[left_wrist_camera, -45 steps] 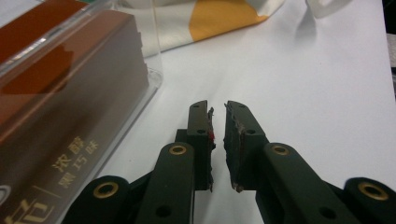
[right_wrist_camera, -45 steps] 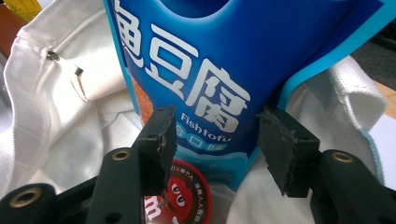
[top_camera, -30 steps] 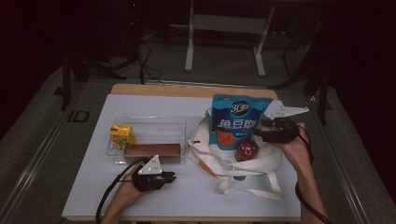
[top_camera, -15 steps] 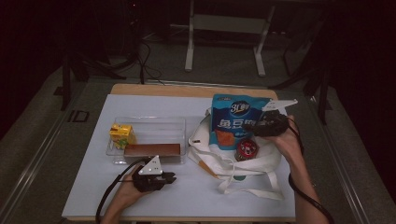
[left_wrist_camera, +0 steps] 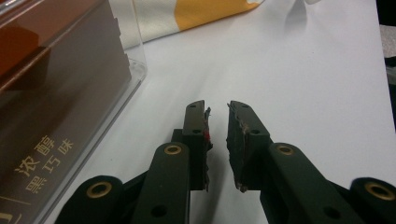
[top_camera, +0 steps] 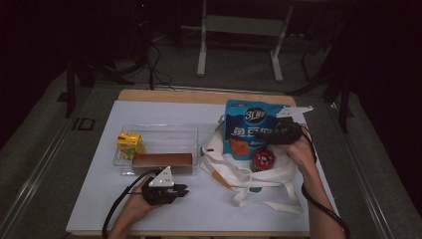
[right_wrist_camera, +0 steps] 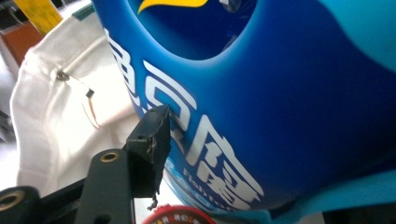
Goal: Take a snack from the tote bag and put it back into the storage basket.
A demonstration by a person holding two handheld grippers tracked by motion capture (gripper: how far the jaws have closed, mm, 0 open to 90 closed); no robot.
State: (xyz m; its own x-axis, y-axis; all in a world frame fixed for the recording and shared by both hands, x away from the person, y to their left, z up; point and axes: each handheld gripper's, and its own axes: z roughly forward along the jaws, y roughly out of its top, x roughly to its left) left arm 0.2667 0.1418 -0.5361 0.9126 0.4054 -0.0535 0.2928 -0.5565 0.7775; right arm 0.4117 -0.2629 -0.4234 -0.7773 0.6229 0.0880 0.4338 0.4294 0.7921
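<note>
**Right gripper on blue pouch, left idle**

One blue pouch (top_camera: pixel 252 130) upright in one white tote bag (top_camera: pixel 226 164), one red round pack (top_camera: pixel 262 159) beside it. Clear tray (top_camera: pixel 164 137) holds one yellow carton (top_camera: pixel 130 144) and one brown box (top_camera: pixel 161 160). Right gripper (top_camera: pixel 279 132) reaches sideways, jaws clasping the pouch's edge; it has shifted inward since earlier. Left gripper (left_wrist_camera: pixel 217 128) rests level on the table, jaws nearly together, nothing between.
</note>
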